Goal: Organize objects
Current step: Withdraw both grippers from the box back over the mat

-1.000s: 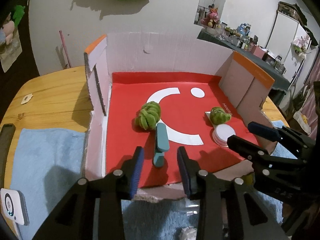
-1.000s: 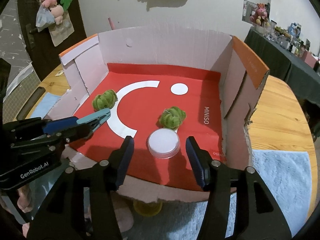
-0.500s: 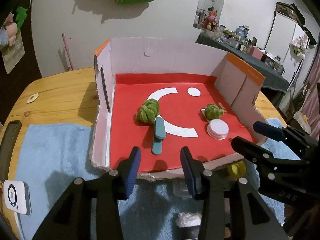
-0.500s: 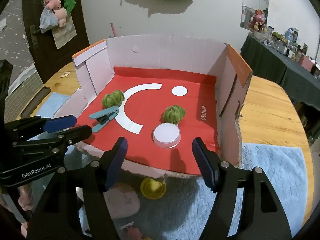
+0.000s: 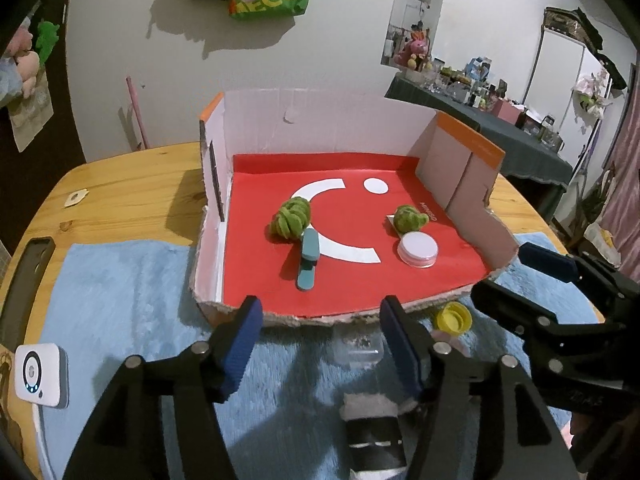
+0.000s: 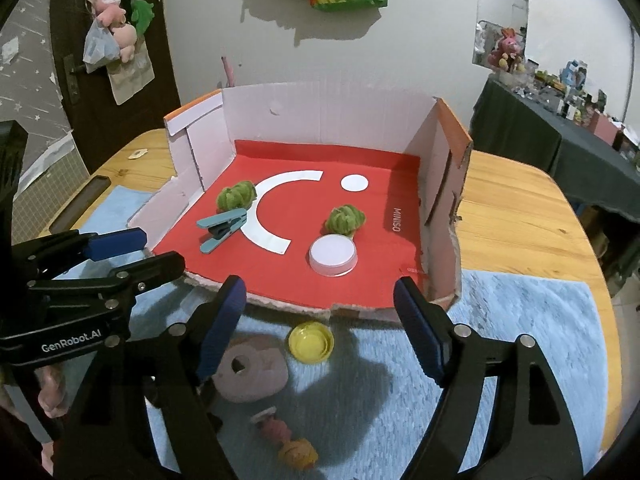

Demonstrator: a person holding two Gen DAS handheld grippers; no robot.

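My left gripper and right gripper have just been opening wide, holding nothing, so I should drop straight over the small yellow plastic cap on the blue towel by the red-floored cardboard box's torn front edge.

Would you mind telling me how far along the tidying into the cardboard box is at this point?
Done: two green scrunchies, the teal clip and the white lid lie in the box. In hand: nothing; left gripper and right gripper are open. Left: yellow cap, pink ring on the blue mat.
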